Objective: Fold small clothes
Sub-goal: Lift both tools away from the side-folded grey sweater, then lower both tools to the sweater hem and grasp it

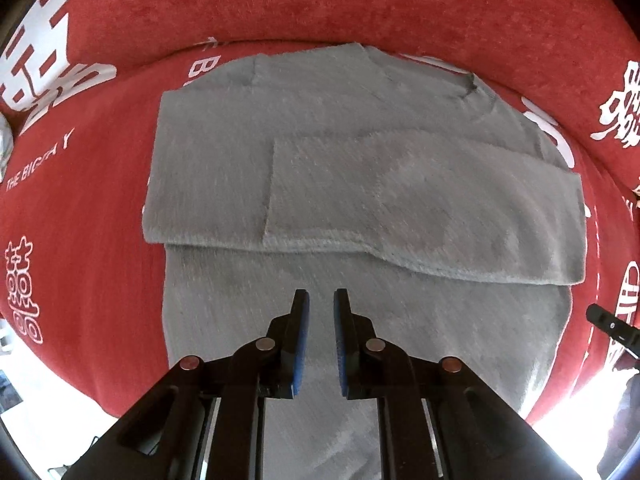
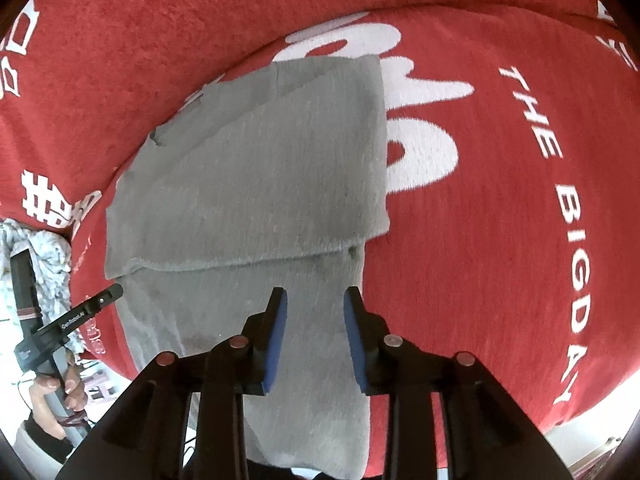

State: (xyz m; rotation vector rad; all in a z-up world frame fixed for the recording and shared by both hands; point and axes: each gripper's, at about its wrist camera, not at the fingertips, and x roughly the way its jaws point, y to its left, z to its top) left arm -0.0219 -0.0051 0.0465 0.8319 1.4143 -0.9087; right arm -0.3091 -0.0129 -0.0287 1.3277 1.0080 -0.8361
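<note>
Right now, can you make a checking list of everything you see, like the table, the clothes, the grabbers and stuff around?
Surface: red cloth with white characters and lettering, covering the work area.
Job's things: grey garment lying flat, with a sleeve folded across it.
Clutter: pale patterned fabric bunched at the left edge of the right wrist view.
Grippers: left gripper open, empty, above the garment's lower part; right gripper open, empty, above the garment.
Cables: a thin dark cord near the hand; hard to tell more.
Surroundings: bright, washed-out edges; nothing identifiable.
</note>
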